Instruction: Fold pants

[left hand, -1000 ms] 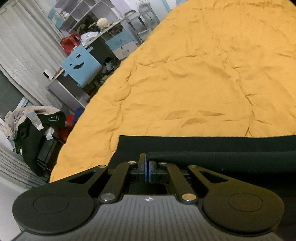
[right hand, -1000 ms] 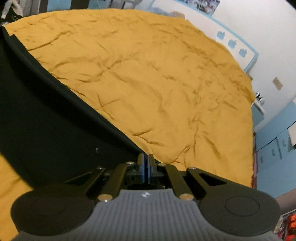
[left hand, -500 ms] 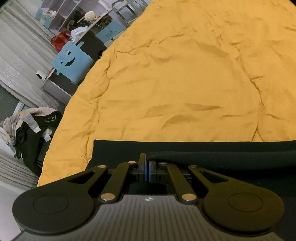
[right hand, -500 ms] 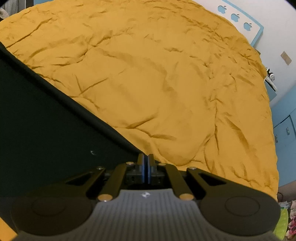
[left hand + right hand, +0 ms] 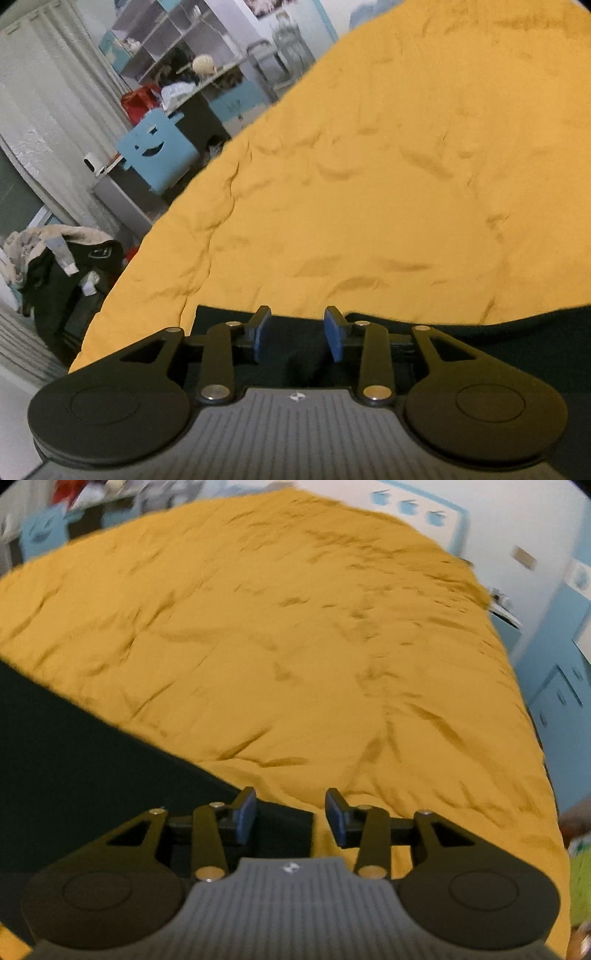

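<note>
Firstly, through the left wrist view: open cubby shelving [image 5: 173, 40] against the far wall, small items inside too blurred to name; below it a desk [image 5: 207, 79] with a pale round object [image 5: 204, 65] and clutter on top, plus a red bag [image 5: 138, 101] beside. Blue smiley-face panel [image 5: 159, 149] in front of the desk. Left gripper [image 5: 297, 334] with jaws opening, blue pads [image 5: 263, 338] parted, dark fabric of the pants [image 5: 498, 334] lying between and beneath them but not pressed by either pad. Pants edge running flat across the lower frame, on top of the wrinkled mustard-yellow bed cover [image 5: 406, 166]. Pale curtains [image 5: 40, 122] at left; heap of dark and light clothes [image 5: 59, 266] off the bed's edge.

Next, through the right wrist view, somewhat blurred: blue cabinet [image 5: 554, 698] with drawers at far right, contents not visible. Right gripper [image 5: 291, 818] likewise with jaws opening, blue pads [image 5: 246, 818] apart; corner of the pants [image 5: 92, 768] reaching in between from the left, touching neither pad as far as can be told. Pants spread flat over the lower left, diagonal edge against the yellow bed cover [image 5: 295, 627]. White wall behind with a blue-framed strip of small blue shapes [image 5: 406, 506]; blue smiley panel [image 5: 40, 533] at upper left.
</note>
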Tool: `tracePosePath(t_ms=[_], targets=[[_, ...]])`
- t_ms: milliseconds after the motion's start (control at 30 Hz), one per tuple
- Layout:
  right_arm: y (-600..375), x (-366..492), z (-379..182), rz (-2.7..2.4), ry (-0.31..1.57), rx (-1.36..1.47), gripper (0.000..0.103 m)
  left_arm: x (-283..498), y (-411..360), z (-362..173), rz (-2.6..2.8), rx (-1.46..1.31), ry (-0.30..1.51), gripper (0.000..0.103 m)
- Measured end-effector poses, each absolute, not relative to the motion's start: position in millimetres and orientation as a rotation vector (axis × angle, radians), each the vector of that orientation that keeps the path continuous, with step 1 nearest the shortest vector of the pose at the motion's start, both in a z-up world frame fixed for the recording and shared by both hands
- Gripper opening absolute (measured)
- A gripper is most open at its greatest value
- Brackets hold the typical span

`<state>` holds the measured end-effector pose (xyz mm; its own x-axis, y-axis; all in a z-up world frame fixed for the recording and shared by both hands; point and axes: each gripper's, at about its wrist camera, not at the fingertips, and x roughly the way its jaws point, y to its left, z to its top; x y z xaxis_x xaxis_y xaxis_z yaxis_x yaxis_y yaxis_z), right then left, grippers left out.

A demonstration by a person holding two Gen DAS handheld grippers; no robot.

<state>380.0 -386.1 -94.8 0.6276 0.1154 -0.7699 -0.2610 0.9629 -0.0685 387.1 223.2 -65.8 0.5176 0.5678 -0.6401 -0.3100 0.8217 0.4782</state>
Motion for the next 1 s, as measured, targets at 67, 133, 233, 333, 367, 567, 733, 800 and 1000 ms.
tracePosePath(t_ms=[67, 133, 233, 333, 367, 567, 733, 800, 1000], targets=[[-404.7, 369.7, -92.4, 0.198, 0.877, -0.104, 0.039, 377.6, 217.2, -55.8, 0.507, 0.261, 0.868, 0.040], [-423.2, 359.1, -96.2, 0.199, 0.882, -0.007, 0.039, 367.9, 211.2, -51.9, 0.471, 0.191, 0.855, 0.040], [-436.2, 355.0, -107.3, 0.224, 0.873, 0.083, 0.039, 356.1, 202.5, -55.4, 0.441, 0.124, 0.843, 0.040], [-437.1, 362.5, -118.5, 0.263, 0.859, 0.110, 0.038, 351.9, 197.2, -64.1, 0.441, 0.102, 0.876, 0.040], [-436.1, 366.9, -121.9, 0.270, 0.856, 0.105, 0.038, 351.8, 196.2, -66.4, 0.448, 0.098, 0.888, 0.040], [-432.5, 391.3, -139.7, 0.340, 0.896, 0.159, 0.012, 350.5, 198.7, -70.1, 0.490, 0.067, 0.926, 0.040], [-432.1, 384.8, -122.3, 0.350, 0.831, 0.131, 0.000, 349.8, 193.5, -67.6, 0.493, 0.093, 0.923, 0.040], [-429.9, 385.5, -114.9, 0.349, 0.807, 0.095, 0.000, 352.6, 191.8, -67.4, 0.498, 0.099, 0.922, 0.040], [-424.6, 401.4, -135.9, 0.307, 0.839, 0.058, 0.000, 350.9, 184.2, -68.2, 0.492, 0.094, 0.930, 0.040]])
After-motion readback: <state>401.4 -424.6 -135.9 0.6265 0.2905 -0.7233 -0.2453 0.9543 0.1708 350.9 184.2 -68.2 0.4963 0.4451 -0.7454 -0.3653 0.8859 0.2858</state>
